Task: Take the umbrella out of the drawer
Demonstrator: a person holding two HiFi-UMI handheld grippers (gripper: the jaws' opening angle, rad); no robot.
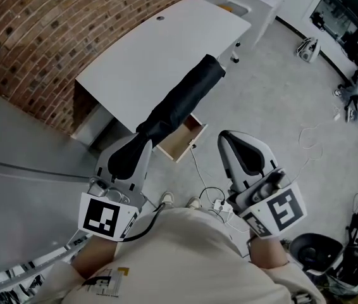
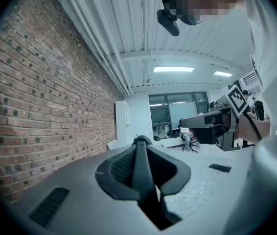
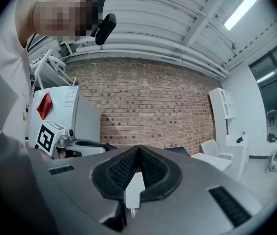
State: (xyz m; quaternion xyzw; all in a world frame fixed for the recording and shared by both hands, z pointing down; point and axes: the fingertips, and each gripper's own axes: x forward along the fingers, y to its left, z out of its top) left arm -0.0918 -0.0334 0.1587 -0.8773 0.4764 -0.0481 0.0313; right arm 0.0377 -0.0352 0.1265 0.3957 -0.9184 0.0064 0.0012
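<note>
A black folded umbrella [image 1: 182,100] slants up and away from my left gripper [image 1: 135,145], which is shut on its near end. It hangs in the air above the open wooden drawer [image 1: 180,142] and across the front edge of the white desk [image 1: 141,56]. In the left gripper view a narrow black part of the umbrella [image 2: 141,173] runs between the pads. My right gripper [image 1: 234,139] hovers to the right of the drawer, apart from the umbrella. Its jaws meet at the tips [image 3: 138,150] with nothing in them.
A brick wall [image 1: 52,24] runs behind the desk. White cables and a power strip [image 1: 220,202] lie on the grey floor near my feet. A black bin [image 1: 315,251] stands at the lower right, and bags and gear [image 1: 356,94] lie at the far right.
</note>
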